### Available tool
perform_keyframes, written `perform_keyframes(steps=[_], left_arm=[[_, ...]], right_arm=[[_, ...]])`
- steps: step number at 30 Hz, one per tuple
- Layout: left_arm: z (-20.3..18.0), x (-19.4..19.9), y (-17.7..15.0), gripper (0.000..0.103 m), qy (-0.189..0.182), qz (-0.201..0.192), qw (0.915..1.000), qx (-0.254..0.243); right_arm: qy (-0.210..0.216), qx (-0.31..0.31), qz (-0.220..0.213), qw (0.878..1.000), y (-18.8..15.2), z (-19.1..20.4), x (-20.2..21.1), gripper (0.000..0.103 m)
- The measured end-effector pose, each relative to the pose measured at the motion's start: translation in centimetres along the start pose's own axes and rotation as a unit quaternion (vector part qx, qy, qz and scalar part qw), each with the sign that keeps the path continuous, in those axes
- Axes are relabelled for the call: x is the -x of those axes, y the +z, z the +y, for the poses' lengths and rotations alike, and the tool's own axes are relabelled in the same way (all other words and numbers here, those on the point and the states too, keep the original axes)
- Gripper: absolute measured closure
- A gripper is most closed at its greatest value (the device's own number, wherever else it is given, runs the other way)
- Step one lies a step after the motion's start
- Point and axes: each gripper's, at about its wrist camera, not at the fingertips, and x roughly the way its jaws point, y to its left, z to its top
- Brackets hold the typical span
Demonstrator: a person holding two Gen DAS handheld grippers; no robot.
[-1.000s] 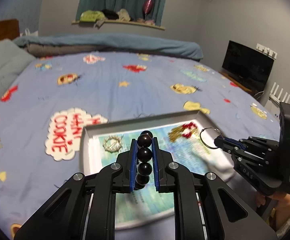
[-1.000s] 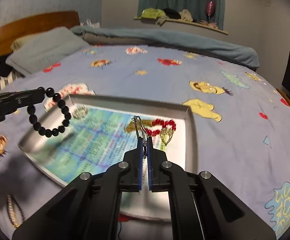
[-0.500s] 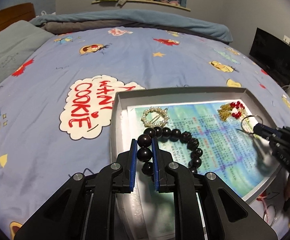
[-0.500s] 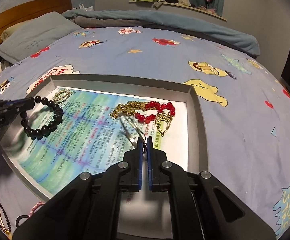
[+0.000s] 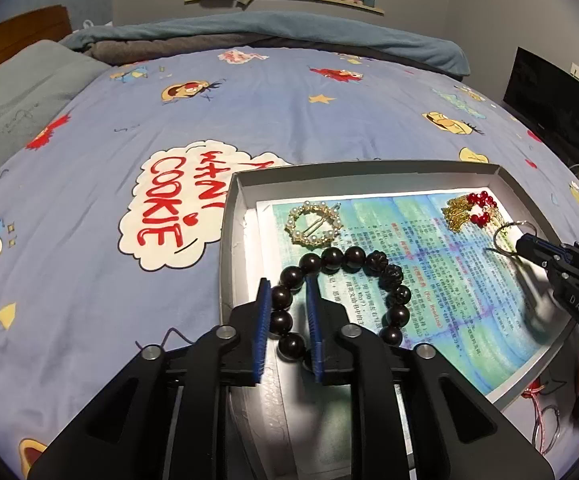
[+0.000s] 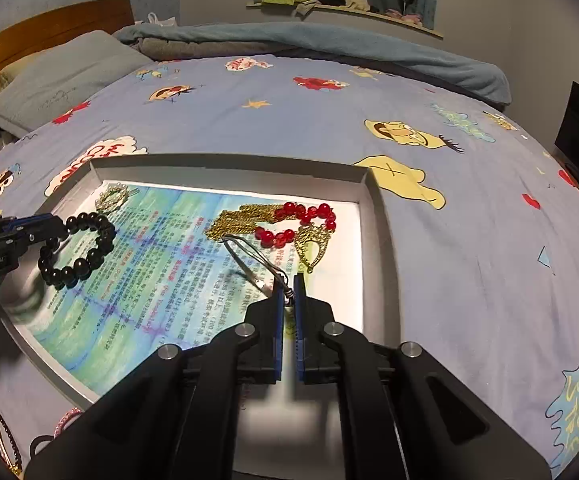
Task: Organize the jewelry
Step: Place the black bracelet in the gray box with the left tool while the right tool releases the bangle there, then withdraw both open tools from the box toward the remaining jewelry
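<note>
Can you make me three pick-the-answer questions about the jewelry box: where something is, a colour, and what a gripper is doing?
1. Where is the round gold pearl brooch?
A in the grey tray
B on the pillow
C on the shelf

2. What colour are the round beads beside the gold chain tassel?
A green
B red
C white

3. What does the right gripper pinch?
A nothing
B a spoon
C a thin silver wire hoop

Answers: A, it lies inside the grey tray; B, the red beads show clearly; C, the thin silver wire hoop sits between its fingers.
</note>
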Motion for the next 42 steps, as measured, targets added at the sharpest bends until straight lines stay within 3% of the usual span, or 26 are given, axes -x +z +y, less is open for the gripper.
perform_keyframes(steps=[4,17,24,27,32,37,42], left_arm=[[-0.2,0.1,-0.1,0.074,-0.005,0.002,1.0,0.002],[-1.2,2.8,-0.6,0.07,-0.011,-0.003,0.9999,0.002],[-2.0,7.0,-0.8,0.047,-0.015,-0.026,0.9995,0.006],[-2.7,9.2,-1.0,0.032,-0.008,-0.038,0.9993,-0.002],[-3.6,13.5,-1.3,0.014,-0.002,-0.064,0.9979,-0.012],[-4.2,16.8,-2.0,0.011,0.001,-0.071,0.9973,-0.019],[-4.2,19.5,-3.9,0.011,-0.007,-0.074,0.9971,-0.016]], right_arm=[[0.003,0.002,0.002,1.0,-0.1,0.2,0.2,0.077],[0.003,-0.016,0.004,1.0,-0.8,-0.5,3.0,0.072],[0.024,-0.026,-0.01,0.999,-0.9,-0.2,7.1,0.055],[0.031,-0.025,-0.017,0.999,-1.1,0.0,9.2,0.037],[0.039,-0.02,-0.028,0.999,-1.3,0.6,12.4,0.022],[0.045,-0.003,-0.042,0.998,-1.6,1.8,15.9,0.009],[0.048,0.019,-0.054,0.997,-2.6,3.0,19.2,0.006]])
